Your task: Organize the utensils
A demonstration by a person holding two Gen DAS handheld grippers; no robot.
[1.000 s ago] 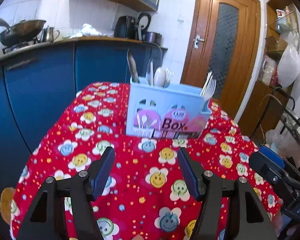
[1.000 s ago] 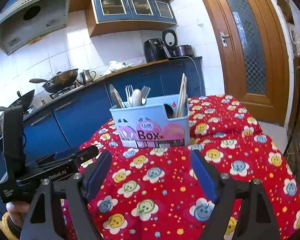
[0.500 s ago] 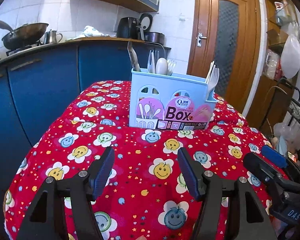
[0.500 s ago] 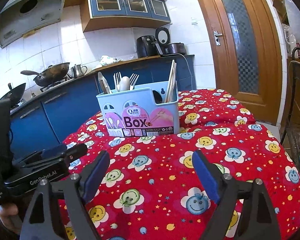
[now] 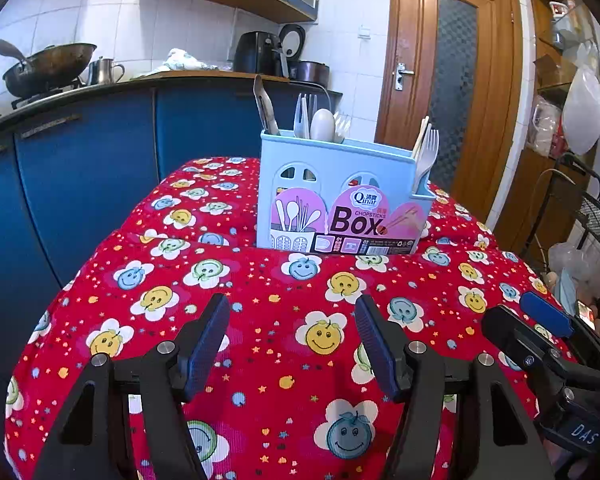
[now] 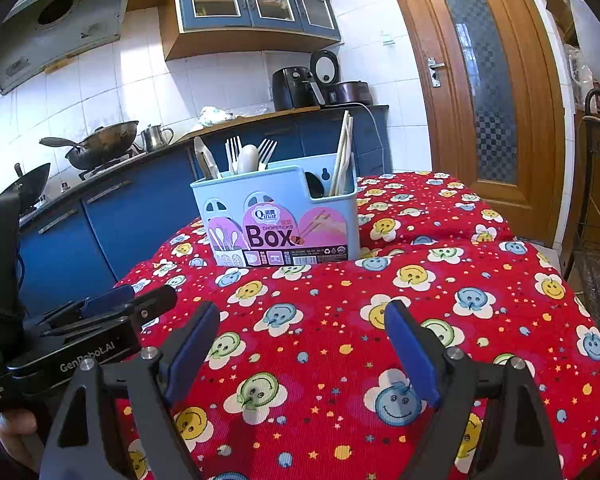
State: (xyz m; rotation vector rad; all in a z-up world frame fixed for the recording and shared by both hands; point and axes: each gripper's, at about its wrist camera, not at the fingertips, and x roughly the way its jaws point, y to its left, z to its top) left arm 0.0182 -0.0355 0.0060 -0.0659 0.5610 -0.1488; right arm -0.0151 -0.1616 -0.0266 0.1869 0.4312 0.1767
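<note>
A light blue utensil box [image 5: 342, 196] [image 6: 278, 218] labelled "Box" stands upright on the red smiley-face tablecloth [image 5: 284, 320] [image 6: 440, 288]. White forks, a spoon [image 5: 322, 125] [image 6: 247, 159] and tongs [image 5: 265, 106] stick out of its left compartment. Chopsticks [image 6: 342, 152] and one fork [image 5: 427, 156] stand at its right end. My left gripper [image 5: 292, 308] hovers open over the cloth in front of the box, nothing between its fingers. My right gripper [image 6: 302, 314] is also open with nothing in it, beside the left one.
Blue kitchen cabinets with a wok [image 5: 48, 66], kettle and air fryer [image 6: 292, 88] run behind the table. A wooden door [image 5: 452, 92] stands at the right, with shelves and a wire rack [image 5: 596, 220] beside it. A hand [image 6: 14, 426] holds the left gripper.
Both wrist views have levelled out and shifted a little, so the box now sits slightly lower and nearer. Both grippers stay open as before.
</note>
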